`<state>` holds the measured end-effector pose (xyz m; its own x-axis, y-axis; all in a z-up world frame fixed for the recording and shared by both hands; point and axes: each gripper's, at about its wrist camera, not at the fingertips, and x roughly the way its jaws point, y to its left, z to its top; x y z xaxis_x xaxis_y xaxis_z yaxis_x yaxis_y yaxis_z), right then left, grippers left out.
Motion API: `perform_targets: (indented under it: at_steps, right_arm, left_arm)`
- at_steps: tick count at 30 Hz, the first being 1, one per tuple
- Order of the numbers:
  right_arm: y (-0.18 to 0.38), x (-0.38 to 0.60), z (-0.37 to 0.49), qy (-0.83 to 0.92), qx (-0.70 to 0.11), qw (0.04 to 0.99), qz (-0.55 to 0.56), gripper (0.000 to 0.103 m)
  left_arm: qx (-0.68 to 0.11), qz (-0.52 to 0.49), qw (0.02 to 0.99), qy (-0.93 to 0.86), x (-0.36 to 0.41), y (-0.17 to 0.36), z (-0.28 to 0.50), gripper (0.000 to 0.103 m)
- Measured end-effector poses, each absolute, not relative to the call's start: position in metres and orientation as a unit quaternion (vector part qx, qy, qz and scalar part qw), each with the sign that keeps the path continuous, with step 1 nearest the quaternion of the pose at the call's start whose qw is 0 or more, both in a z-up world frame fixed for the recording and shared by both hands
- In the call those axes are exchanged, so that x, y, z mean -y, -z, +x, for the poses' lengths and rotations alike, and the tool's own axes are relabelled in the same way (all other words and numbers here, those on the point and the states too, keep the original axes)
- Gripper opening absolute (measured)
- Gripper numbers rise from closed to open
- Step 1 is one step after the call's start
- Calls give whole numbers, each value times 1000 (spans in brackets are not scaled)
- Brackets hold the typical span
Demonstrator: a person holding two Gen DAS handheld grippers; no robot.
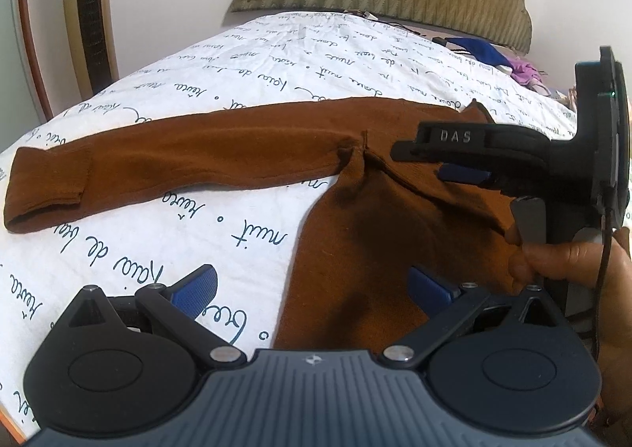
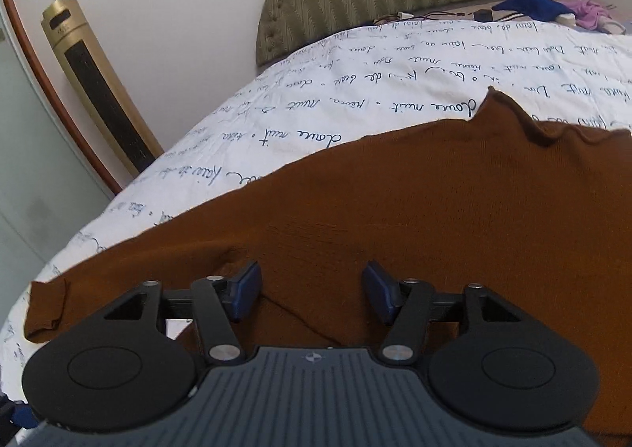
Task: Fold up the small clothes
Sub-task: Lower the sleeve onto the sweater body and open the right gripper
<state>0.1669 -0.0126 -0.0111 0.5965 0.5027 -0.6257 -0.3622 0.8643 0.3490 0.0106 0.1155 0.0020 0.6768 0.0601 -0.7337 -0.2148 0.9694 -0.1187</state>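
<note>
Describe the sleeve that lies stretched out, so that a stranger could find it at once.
On the bed's white sheet with dark handwriting lies a brown sweater. Its sleeve runs out flat to the left from the body and ends in a cuff. It is the one long, narrow brown strip there.

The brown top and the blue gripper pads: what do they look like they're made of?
The brown top looks like a fine knit, matte and soft: it has ribbed cuffs and drapes limply in folds. The blue pads of the left gripper look like rubber or soft plastic, going by their fine dotted texture; I can't tell which.
</note>
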Motion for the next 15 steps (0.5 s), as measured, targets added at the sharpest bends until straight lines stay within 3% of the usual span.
perform_targets:
  at_steps: [3,15]
  right_arm:
    - [7,14,163,-247,-368,892,91,72]
    - [-2,4,149,-259,-360,894,62,72]
  left_arm:
    - [-395,-92,911,-75,-113,-2,12,103]
    - [-383,-95,915,-86,-118,-9,4,103]
